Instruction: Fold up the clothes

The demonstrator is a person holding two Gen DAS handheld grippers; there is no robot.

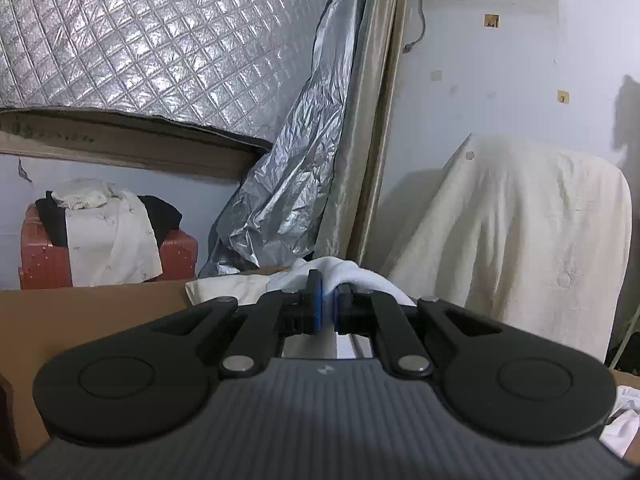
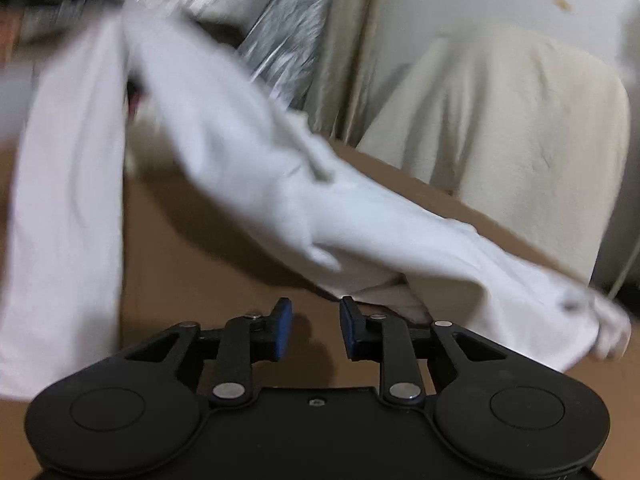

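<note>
A white garment (image 2: 240,152) hangs lifted over a brown table (image 2: 208,248), draped from the upper left down to the lower right; the view is blurred by motion. My right gripper (image 2: 316,320) is open and empty, just in front of the garment's lower edge. In the left wrist view my left gripper (image 1: 329,300) is shut on a bunched fold of the white garment (image 1: 340,272), held above the brown table (image 1: 100,312).
A chair covered with a cream cloth (image 1: 520,240) stands behind the table on the right. A red suitcase (image 1: 44,248) with clothes on it stands at the far left. Silver foil sheeting (image 1: 280,192) and a curtain hang at the back wall.
</note>
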